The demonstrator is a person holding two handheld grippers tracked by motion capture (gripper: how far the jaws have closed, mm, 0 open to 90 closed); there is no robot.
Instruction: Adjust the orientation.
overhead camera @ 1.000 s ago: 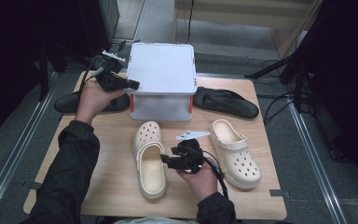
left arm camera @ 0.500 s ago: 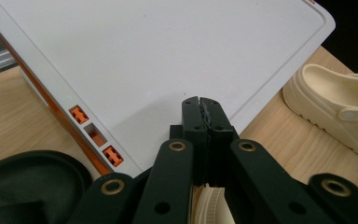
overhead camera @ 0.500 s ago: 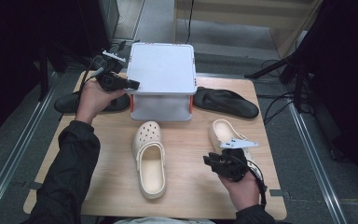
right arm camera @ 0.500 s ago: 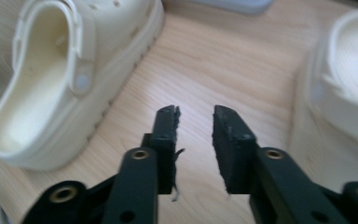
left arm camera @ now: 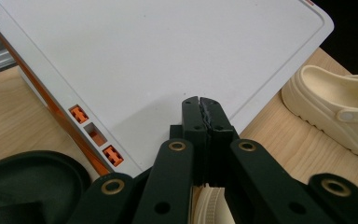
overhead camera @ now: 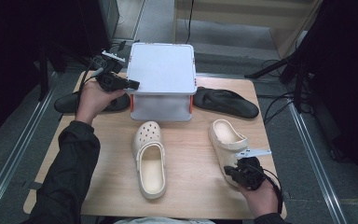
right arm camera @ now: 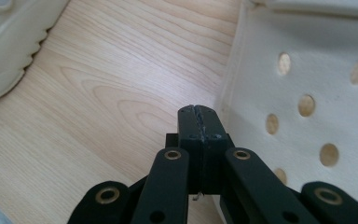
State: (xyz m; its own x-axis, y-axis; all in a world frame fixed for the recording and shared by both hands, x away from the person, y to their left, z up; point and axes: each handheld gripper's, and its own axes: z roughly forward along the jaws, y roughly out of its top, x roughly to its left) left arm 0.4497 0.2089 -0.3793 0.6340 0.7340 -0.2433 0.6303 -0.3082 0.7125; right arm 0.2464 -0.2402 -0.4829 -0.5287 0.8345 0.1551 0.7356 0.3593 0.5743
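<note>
High view: the right gripper [overhead camera: 231, 174] sits near the wooden table's [overhead camera: 193, 186] front right corner, jaws pressed together on nothing, just beside the toe of the right cream perforated foam clog [overhead camera: 230, 146], with bare wood open between it and the left cream clog [overhead camera: 150, 158]. The left gripper [overhead camera: 129, 85], jaws likewise closed and empty, hovers at the left edge of the grey plastic storage box with orange latches [overhead camera: 162, 79]. Black flat sandals [overhead camera: 227, 101] lie on either side of that box.
</note>
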